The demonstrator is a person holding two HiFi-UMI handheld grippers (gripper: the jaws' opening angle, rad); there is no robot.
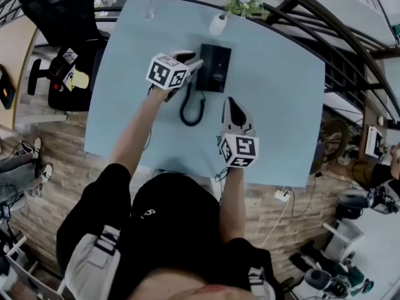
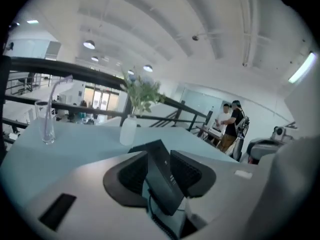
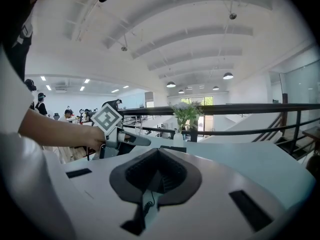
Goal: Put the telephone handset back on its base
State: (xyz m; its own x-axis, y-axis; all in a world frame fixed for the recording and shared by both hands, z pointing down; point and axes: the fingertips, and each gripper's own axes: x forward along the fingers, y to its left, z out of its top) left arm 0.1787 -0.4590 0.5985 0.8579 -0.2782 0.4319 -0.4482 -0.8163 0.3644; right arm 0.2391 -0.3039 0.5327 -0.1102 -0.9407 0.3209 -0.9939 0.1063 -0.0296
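The black telephone (image 1: pixel 214 67) lies on the light blue table (image 1: pixel 275 105), its coiled cord (image 1: pixel 192 110) looping toward me. My left gripper (image 1: pixel 194 64) is at the telephone's left edge. In the left gripper view its jaws stand open on either side of the black handset (image 2: pixel 162 181), which rests along the base; I cannot see the pads pressing on it. My right gripper (image 1: pixel 232 105) hovers just right of the cord loop, short of the telephone, tips together and holding nothing. The right gripper view shows the cord (image 3: pixel 146 204) below its jaws and the left gripper (image 3: pixel 137 140) ahead on the left.
A white vase with flowers (image 1: pixel 219 22) stands just behind the telephone, and a tall glass (image 1: pixel 149 8) sits at the table's far left. A black railing (image 1: pixel 325 36) runs behind the table. A black office chair (image 1: pixel 62 17) stands to the left. People (image 2: pixel 230 124) stand far off.
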